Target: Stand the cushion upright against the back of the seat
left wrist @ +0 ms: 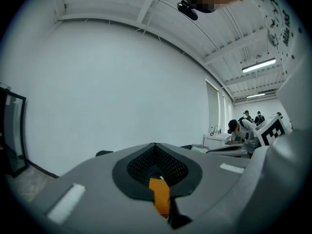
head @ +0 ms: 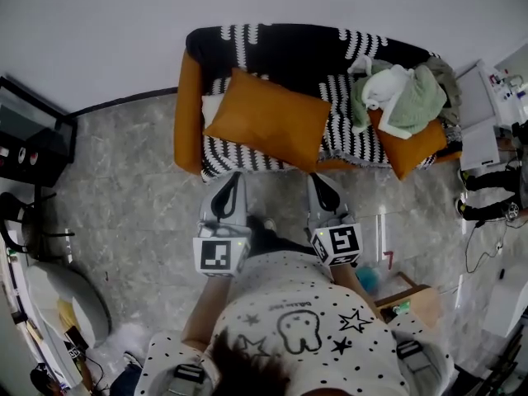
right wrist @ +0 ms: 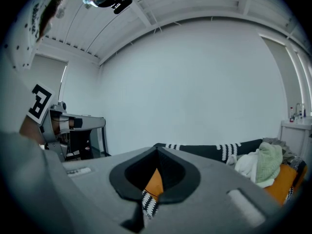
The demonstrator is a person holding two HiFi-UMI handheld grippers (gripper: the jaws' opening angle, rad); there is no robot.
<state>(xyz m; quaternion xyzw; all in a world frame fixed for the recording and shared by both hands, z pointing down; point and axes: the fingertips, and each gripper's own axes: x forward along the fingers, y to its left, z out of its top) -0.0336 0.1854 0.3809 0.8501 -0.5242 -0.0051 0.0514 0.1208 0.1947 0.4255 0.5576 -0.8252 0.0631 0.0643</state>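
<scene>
A large orange cushion (head: 268,120) lies flat and skewed on the left half of the sofa seat (head: 346,139), which is draped in a black-and-white striped throw. The sofa back (head: 289,46) runs behind it. My left gripper (head: 233,176) and right gripper (head: 318,178) hover side by side just before the sofa's front edge, both pointing at the cushion and apart from it. Both are shut with nothing held. In the left gripper view only a sliver of the orange cushion (left wrist: 159,191) shows through the closed jaws; in the right gripper view the cushion (right wrist: 155,182) and the striped throw (right wrist: 148,204) show.
A second orange cushion (head: 410,148) lies at the sofa's right end under a heap of green and white clothes (head: 400,93). An orange armrest (head: 188,110) bounds the left end. A white desk (head: 478,114) stands at the right, a cardboard box (head: 410,297) on the floor, a black cabinet (head: 25,134) at the left.
</scene>
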